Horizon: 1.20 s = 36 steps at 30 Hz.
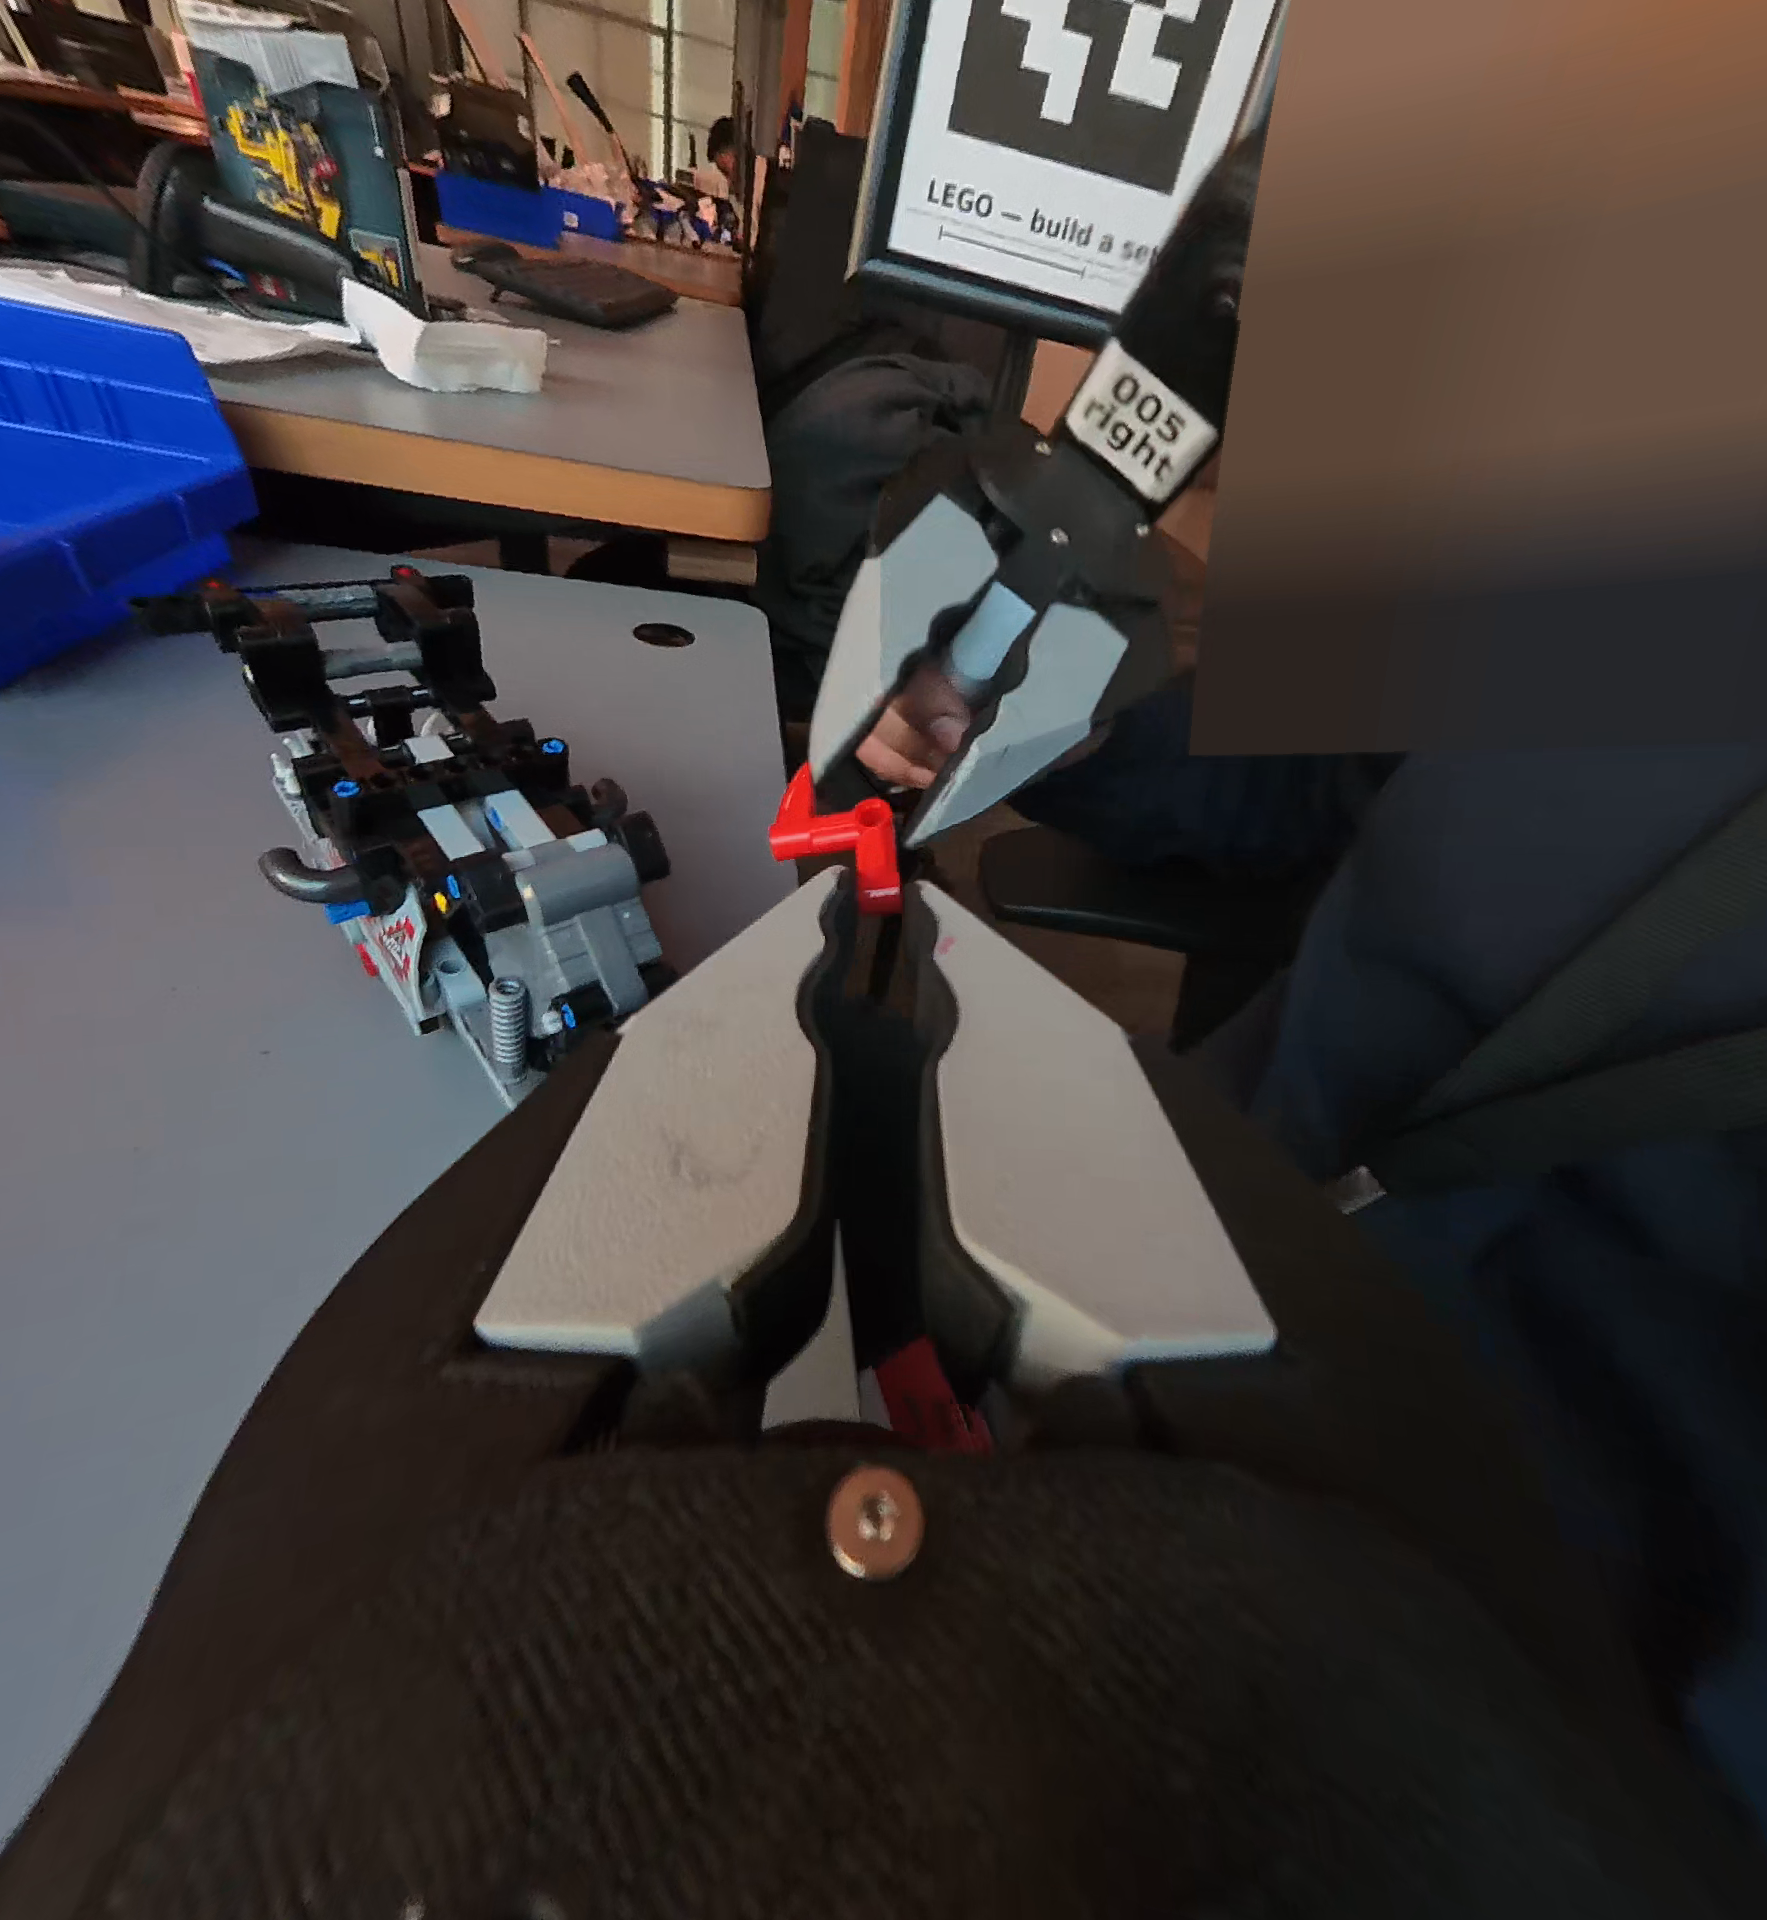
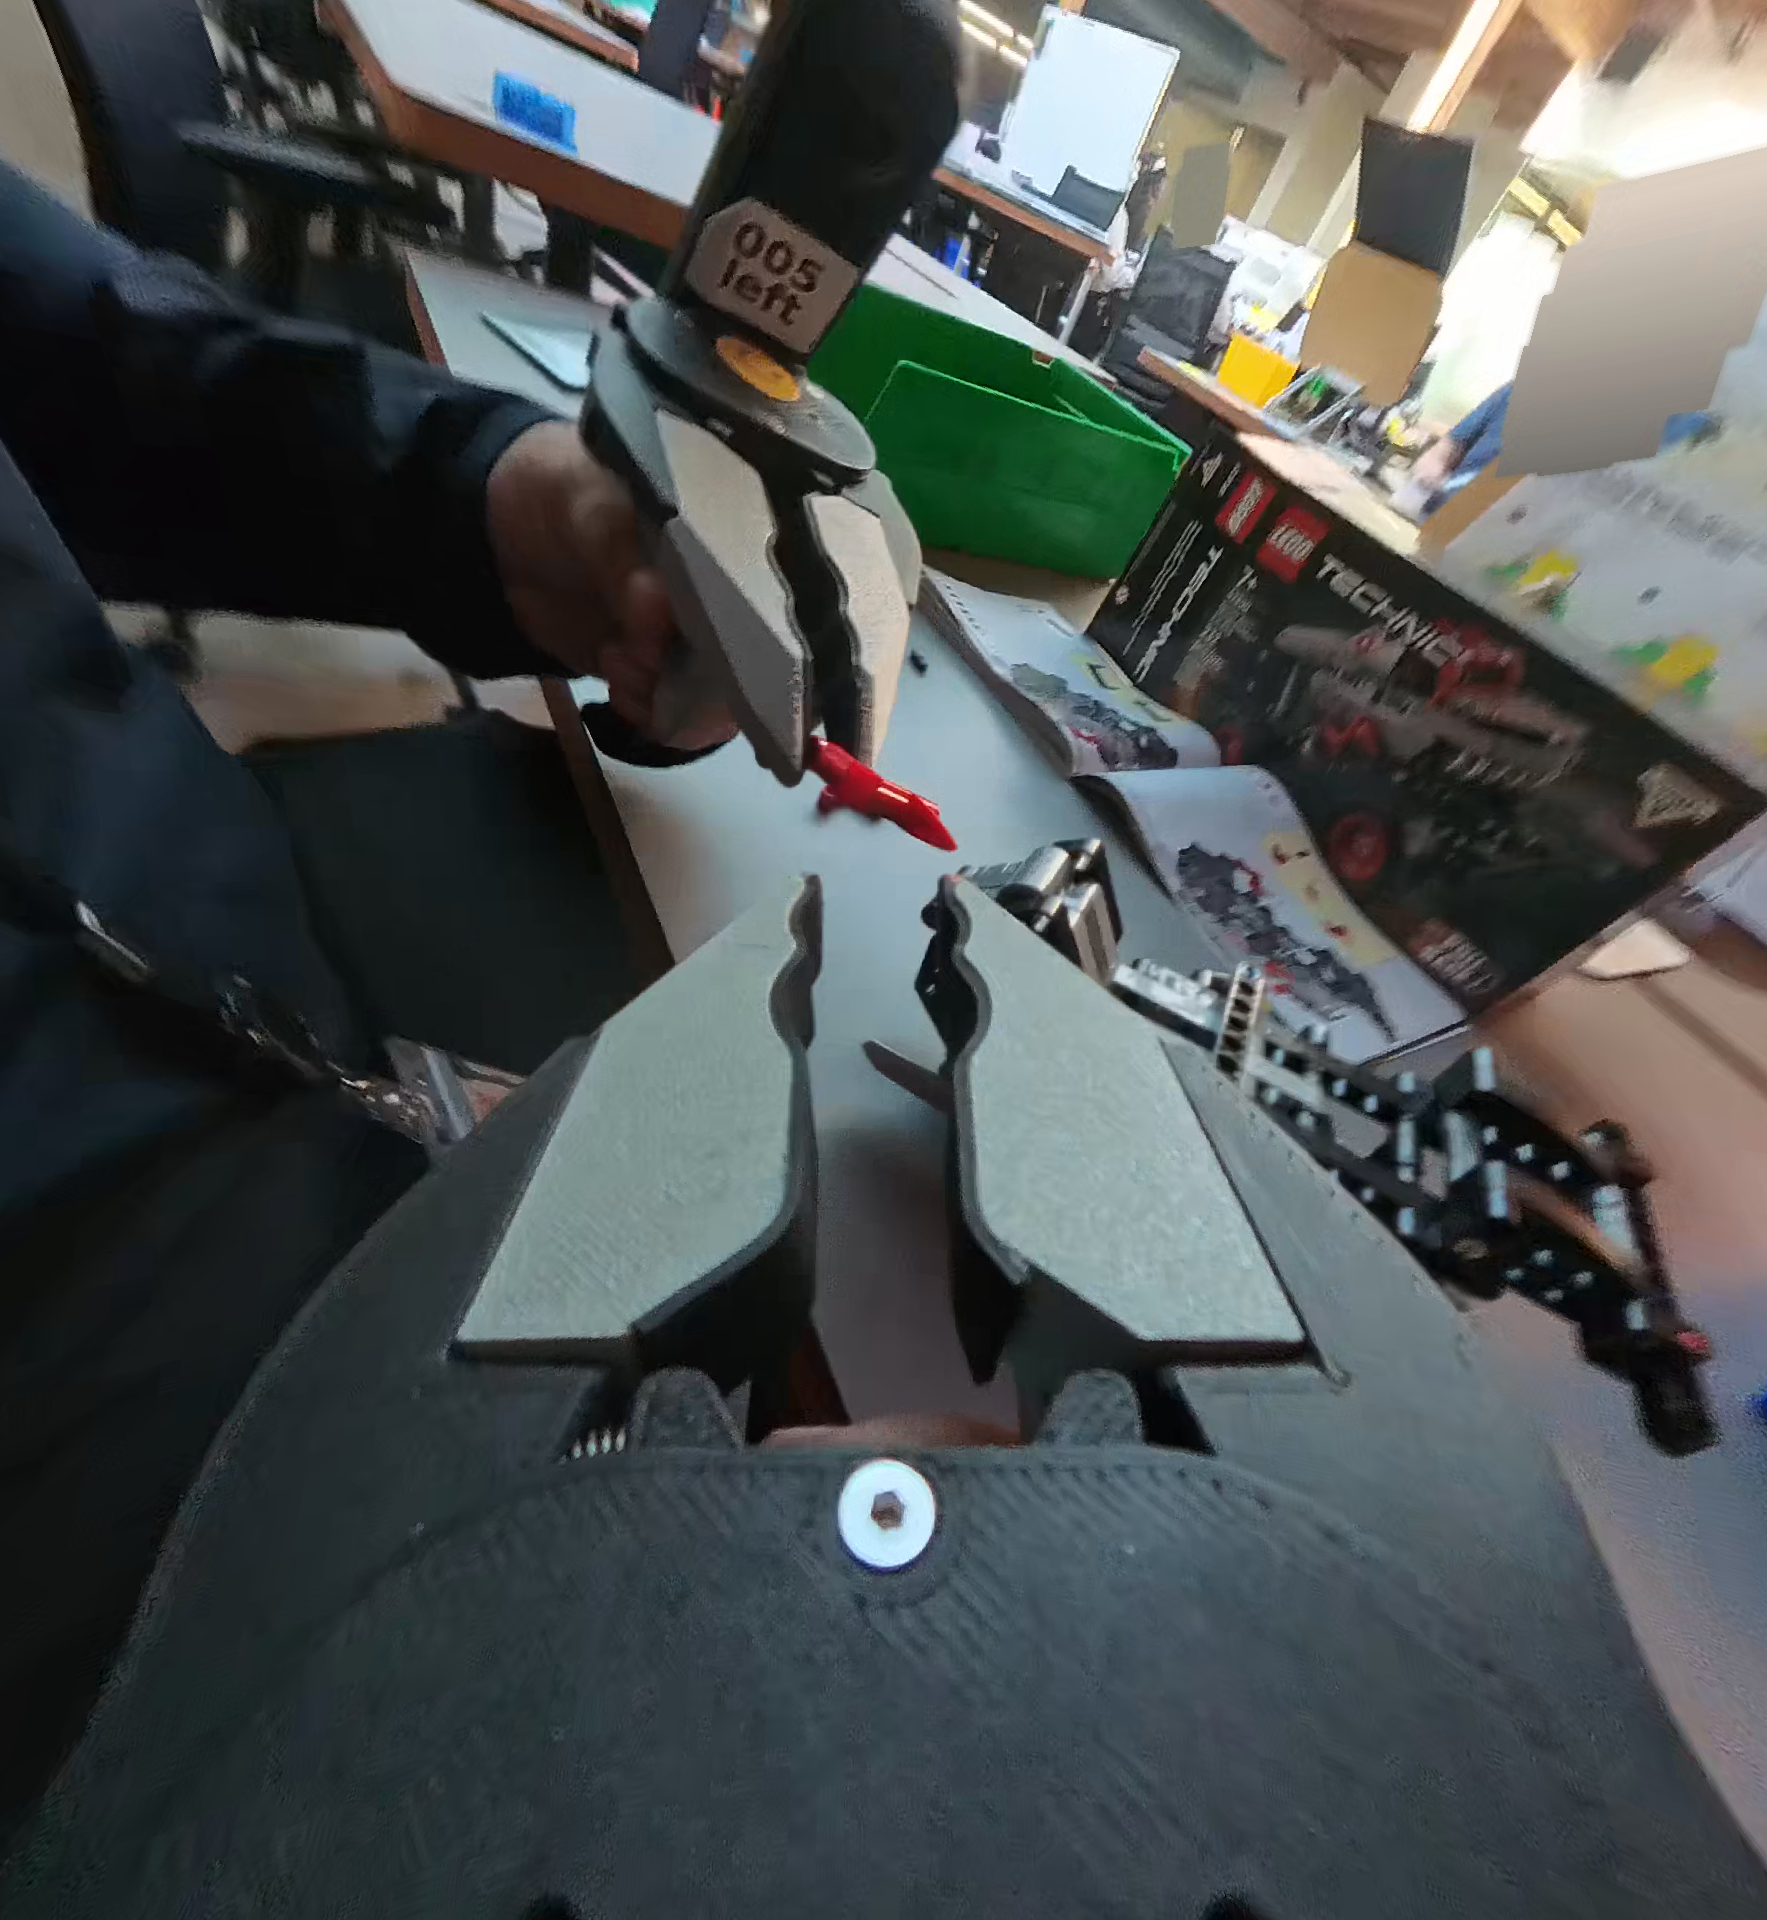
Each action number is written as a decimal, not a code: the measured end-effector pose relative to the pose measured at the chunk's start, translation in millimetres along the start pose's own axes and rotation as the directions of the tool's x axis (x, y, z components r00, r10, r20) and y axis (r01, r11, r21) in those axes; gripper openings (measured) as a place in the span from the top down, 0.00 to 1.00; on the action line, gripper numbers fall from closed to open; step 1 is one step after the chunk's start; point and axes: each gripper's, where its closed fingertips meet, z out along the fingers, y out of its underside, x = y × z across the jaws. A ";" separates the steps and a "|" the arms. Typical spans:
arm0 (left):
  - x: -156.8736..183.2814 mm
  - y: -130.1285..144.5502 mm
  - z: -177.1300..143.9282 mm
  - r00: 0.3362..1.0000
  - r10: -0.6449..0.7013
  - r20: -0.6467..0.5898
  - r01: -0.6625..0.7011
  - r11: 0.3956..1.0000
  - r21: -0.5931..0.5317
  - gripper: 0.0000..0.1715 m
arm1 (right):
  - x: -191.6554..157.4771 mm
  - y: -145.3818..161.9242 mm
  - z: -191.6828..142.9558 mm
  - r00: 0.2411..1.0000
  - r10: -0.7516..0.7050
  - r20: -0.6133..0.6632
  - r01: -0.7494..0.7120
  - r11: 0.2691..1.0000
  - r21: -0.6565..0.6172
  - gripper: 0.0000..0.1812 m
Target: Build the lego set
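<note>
My left gripper [image 1: 879, 896] is shut on a red angled lego piece [image 1: 837, 831] and holds it in the air past the table's right edge. It also shows in the right wrist view [image 2: 822, 753], with the red piece [image 2: 874, 798] sticking out of its tips. My right gripper [image 2: 877, 896] is open and looks empty, its tips just short of the red piece. In the left wrist view it [image 1: 863, 805] comes from above, tips beside the piece. The black and grey lego chassis [image 1: 443, 831] lies on the grey table [image 1: 79, 1039]; it also shows in the right wrist view [image 2: 1378, 1101].
A blue bin [image 1: 48, 468] stands at the table's far left. The lego box [image 2: 1430, 727], an open instruction booklet [image 2: 1222, 831] and a green bin [image 2: 993, 457] stand behind the chassis. A person's dark sleeve [image 2: 235, 436] and a hand are on the left. The grippers are tip to tip, or close to it.
</note>
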 end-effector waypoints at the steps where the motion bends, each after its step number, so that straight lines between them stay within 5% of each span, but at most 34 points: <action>1: -1.3 1.5 0.5 1.000 0.013 0.008 -0.013 1.000 0.000 0.97 | 1.8 1.0 0.3 0.998 0.054 0.014 -0.054 0.999 0.004 0.89; 8: -3.2 -3.0 -4.6 0.997 0.080 0.015 -0.081 0.996 0.042 0.97 | 12.8 1.7 -3.0 0.934 0.333 0.129 -0.342 0.938 0.055 0.88; 16: 1.5 -0.3 3.0 0.885 0.446 0.136 -0.440 0.895 -0.073 0.97 | 7.3 -11.0 5.9 0.800 0.507 0.319 -0.550 0.833 0.055 0.85; 21: 2.5 6.4 9.7 0.874 0.469 0.128 -0.459 0.883 -0.099 0.97 | 2.1 -8.0 6.3 0.872 0.383 0.306 -0.412 0.910 0.035 0.81; 28: 6.1 4.6 10.2 0.992 0.125 -0.015 -0.125 0.992 -0.003 0.96 | -7.6 1.4 6.7 0.966 0.053 0.254 -0.048 0.998 -0.027 0.79; 32: 7.6 -5.3 4.5 0.996 -0.016 -0.086 0.022 0.997 0.070 0.97 | -6.3 4.9 10.3 0.973 -0.113 0.199 0.123 0.992 -0.040 0.90; 36: 8.7 -9.6 0.4 0.979 -0.131 -0.159 0.147 0.984 0.099 0.97 | 1.1 -4.6 13.7 0.973 -0.197 0.123 0.202 0.979 -0.023 0.86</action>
